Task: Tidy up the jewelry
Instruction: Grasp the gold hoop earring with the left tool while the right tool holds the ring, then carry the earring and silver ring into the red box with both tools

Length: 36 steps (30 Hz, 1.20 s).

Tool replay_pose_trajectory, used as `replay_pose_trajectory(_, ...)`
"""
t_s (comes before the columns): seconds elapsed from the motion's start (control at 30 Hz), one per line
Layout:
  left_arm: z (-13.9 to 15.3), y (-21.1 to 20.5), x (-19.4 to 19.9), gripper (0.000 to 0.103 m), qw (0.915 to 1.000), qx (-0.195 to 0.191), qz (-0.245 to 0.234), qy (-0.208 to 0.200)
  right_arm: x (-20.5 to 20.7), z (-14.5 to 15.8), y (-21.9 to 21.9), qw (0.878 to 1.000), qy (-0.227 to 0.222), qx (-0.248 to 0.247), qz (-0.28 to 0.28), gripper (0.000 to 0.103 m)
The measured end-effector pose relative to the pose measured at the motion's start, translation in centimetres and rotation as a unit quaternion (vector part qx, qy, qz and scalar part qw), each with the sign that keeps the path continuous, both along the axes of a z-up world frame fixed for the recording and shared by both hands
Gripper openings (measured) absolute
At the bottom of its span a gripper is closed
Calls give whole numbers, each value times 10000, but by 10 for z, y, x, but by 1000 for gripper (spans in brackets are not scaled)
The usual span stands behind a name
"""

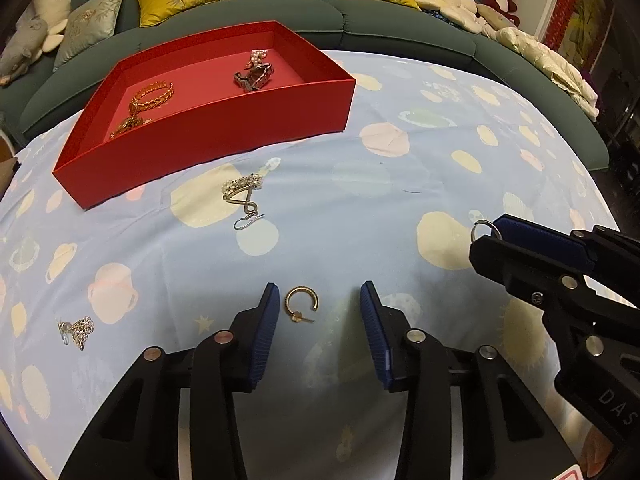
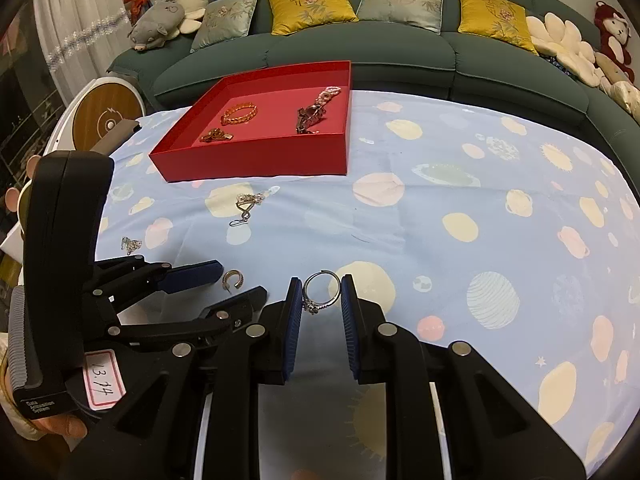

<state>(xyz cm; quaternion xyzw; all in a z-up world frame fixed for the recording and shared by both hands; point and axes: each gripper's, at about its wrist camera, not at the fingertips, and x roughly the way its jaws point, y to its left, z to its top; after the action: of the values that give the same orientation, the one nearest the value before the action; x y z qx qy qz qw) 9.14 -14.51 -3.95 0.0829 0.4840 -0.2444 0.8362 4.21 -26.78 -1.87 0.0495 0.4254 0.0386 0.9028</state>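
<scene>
A gold hoop earring [image 1: 298, 317] lies on the blue patterned cloth between the fingers of my left gripper [image 1: 319, 292], which stands open; neither pad touches it. In the right wrist view that earring [image 2: 234, 279] sits between the left gripper's [image 2: 240, 280] tips. My right gripper [image 2: 321, 284] is shut on a silver ring with a stone setting [image 2: 312, 307], held just above the cloth. From the left wrist view the right gripper [image 1: 486, 236] enters at the right with the ring [image 1: 474, 230] at its tips. The red box [image 1: 200, 132] [image 2: 248, 160] stands further back.
Inside the box lie a gold bangle [image 1: 154, 94], a watch with pearls [image 1: 254, 74] and a gold chain piece [image 1: 128, 124]. A pearl earring [image 1: 244, 188] and a crystal earring [image 1: 76, 330] lie loose on the cloth. A green sofa with cushions [image 2: 312, 4] runs behind.
</scene>
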Motion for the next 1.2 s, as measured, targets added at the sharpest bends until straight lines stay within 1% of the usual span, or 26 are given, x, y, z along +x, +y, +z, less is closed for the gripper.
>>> replay_pose_trajectory(0.03, 0, 0, 0, 32, 10000, 2, 30, -23, -1, 0, -3, 10000, 3, 10, -24, 19)
replay_pose_trajectory(0.07, 0, 1, 0, 26, 10000, -8, 38, -38, -2, -1, -6, 10000, 8, 25, -47, 19)
replay_pose_trajectory(0.1, 0, 2, 0, 15, 10000, -11, 29, -52, -2, -1, -9, 10000, 15, 34, -68, 19)
replay_pose_trajectory(0.13, 0, 2, 0, 14, 10000, -17, 29, -47, -3, -1, -12, 10000, 18, 38, -87, 19)
replay_pose_trajectory(0.37, 3, 9, -5, 14, 9999, -88, -22, 51, -4, 2, -18, 9999, -27, 76, -145, 19)
replay_pose_trajectory(0.53, 11, 21, -2, 14, 9998, -178, 68, 59, -2, 8, -13, 9999, -69, 85, -107, 19)
replay_pose_trajectory(0.63, 21, 29, 1, 14, 9996, -230, 141, -9, 2, 12, -8, 9998, -111, 105, -85, 19)
replay_pose_trajectory(0.7, 30, 36, 6, 14, 9992, -330, 228, -20, 8, 17, -5, 9997, -141, 163, -76, 19)
replay_pose_trajectory(0.93, 61, 66, 28, 14, 9961, -549, 635, -262, 36, 42, 13, 9988, -402, 289, -32, 19)
replay_pose_trajectory(1.07, 72, 81, 41, 14, 9942, -588, 845, -307, 54, 54, 24, 9982, -496, 338, -10, 19)
replay_pose_trajectory(1.2, 87, 90, 59, 14, 9929, -505, 934, -540, 71, 62, 33, 9979, -576, 294, 32, 19)
